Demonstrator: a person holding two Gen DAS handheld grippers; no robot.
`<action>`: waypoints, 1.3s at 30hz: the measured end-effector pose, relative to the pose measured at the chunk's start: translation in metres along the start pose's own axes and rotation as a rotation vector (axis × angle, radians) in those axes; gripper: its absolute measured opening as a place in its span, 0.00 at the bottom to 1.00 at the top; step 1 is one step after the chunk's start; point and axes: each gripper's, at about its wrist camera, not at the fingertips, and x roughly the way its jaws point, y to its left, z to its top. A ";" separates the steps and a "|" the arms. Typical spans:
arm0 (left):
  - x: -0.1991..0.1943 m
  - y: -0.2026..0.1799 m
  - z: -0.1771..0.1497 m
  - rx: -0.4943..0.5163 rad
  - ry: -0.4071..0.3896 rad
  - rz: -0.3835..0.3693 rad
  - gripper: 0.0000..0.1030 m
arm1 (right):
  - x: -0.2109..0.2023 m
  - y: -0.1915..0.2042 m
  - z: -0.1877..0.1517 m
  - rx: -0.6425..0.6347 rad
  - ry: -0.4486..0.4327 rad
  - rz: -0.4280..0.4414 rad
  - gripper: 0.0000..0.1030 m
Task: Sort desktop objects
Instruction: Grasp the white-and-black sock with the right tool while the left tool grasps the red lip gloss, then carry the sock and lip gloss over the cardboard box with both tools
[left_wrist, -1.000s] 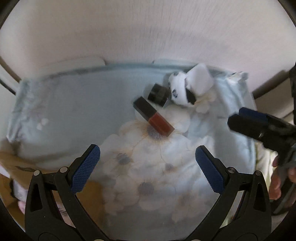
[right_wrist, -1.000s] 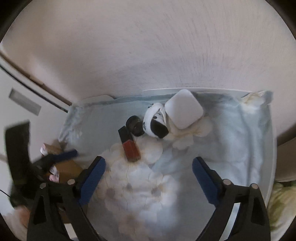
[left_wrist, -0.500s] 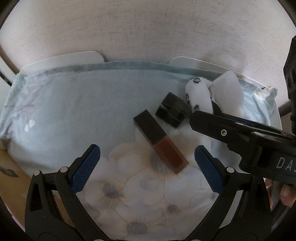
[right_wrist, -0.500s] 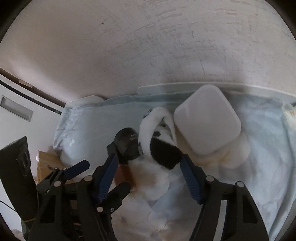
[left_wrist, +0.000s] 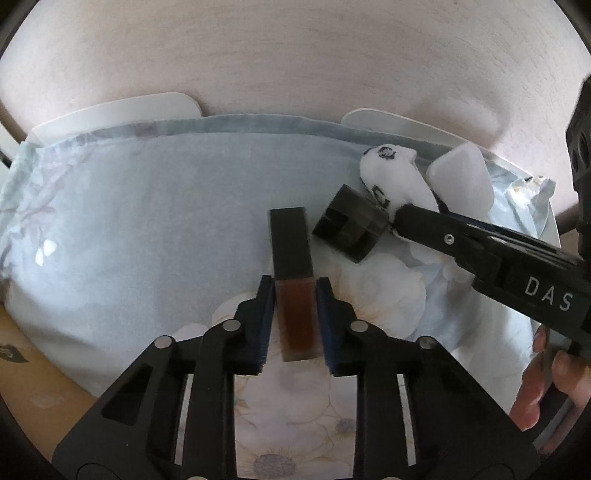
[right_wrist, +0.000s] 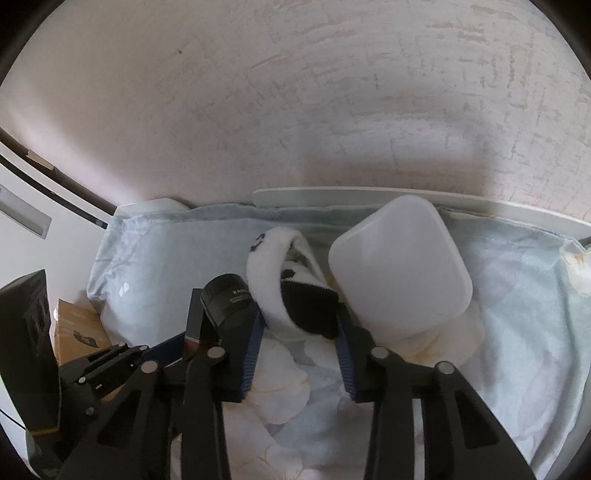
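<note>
A lip gloss tube (left_wrist: 294, 317) with a black cap and a red-brown body lies on the floral blue cloth (left_wrist: 147, 221). My left gripper (left_wrist: 294, 291) is closing, and its blue pads touch both sides of the tube's body. A black and white plush toy (right_wrist: 295, 295) lies further right. My right gripper (right_wrist: 300, 317) is closing too, its pads pressed into the toy's black end. In the left wrist view the right gripper (left_wrist: 413, 221) reaches in from the right over the plush toy (left_wrist: 395, 177). The tube (right_wrist: 194, 317) shows partly behind the left gripper (right_wrist: 162, 350).
A black faceted jar (left_wrist: 351, 229) stands between tube and toy, close to both. A white square box (right_wrist: 399, 266) rests against the toy's right side. White tray rims (left_wrist: 129, 110) edge the cloth below the wall. A cardboard box (right_wrist: 77, 332) sits at left. A hand (left_wrist: 535, 387) holds the right gripper.
Both grippers came down onto the cloth and went from wide to narrow. The left one now brackets the tube, which has turned end-on; the right one pinches the plush toy.
</note>
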 end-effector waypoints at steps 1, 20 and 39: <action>-0.001 0.001 0.000 -0.001 0.002 0.000 0.18 | -0.001 0.000 0.000 -0.003 -0.002 -0.001 0.31; -0.074 0.005 0.003 0.061 -0.062 -0.012 0.17 | -0.056 0.022 -0.001 -0.035 -0.065 -0.045 0.29; -0.245 0.104 -0.018 0.074 -0.222 -0.050 0.17 | -0.164 0.153 -0.035 -0.191 -0.153 -0.001 0.29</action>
